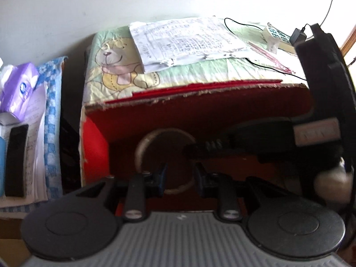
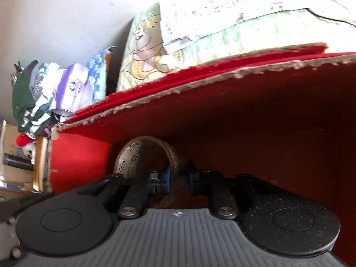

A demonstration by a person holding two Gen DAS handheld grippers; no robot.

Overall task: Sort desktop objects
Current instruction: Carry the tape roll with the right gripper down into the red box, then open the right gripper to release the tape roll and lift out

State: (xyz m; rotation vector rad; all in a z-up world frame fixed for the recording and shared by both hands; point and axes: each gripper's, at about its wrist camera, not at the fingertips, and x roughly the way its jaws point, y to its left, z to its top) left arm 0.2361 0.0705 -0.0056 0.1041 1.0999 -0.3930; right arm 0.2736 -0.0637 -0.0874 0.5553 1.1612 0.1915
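Right gripper (image 2: pixel 178 175) is inside a red cardboard box (image 2: pixel 267 122), and its two fingers are squeezed onto the band of a roll of tape (image 2: pixel 142 153). One finger is inside the ring and one is outside. The roll stands up on its edge near the left wall of the box. From the left wrist view, the same roll of tape (image 1: pixel 142 146) shows as a pale ring in the box, with the right gripper (image 1: pixel 193 149) reaching in from the right side and touching its rim. Left gripper (image 1: pixel 179 178) is low in front of the ring, and its fingers are apart with nothing between them. Behind the box lies a cloth with a bear picture (image 1: pixel 115 66), and sheets of paper (image 1: pixel 184 40) rest on it. Off to the left is a purple tissue pack (image 1: pixel 19 89) beside a black remote (image 1: pixel 15 160).
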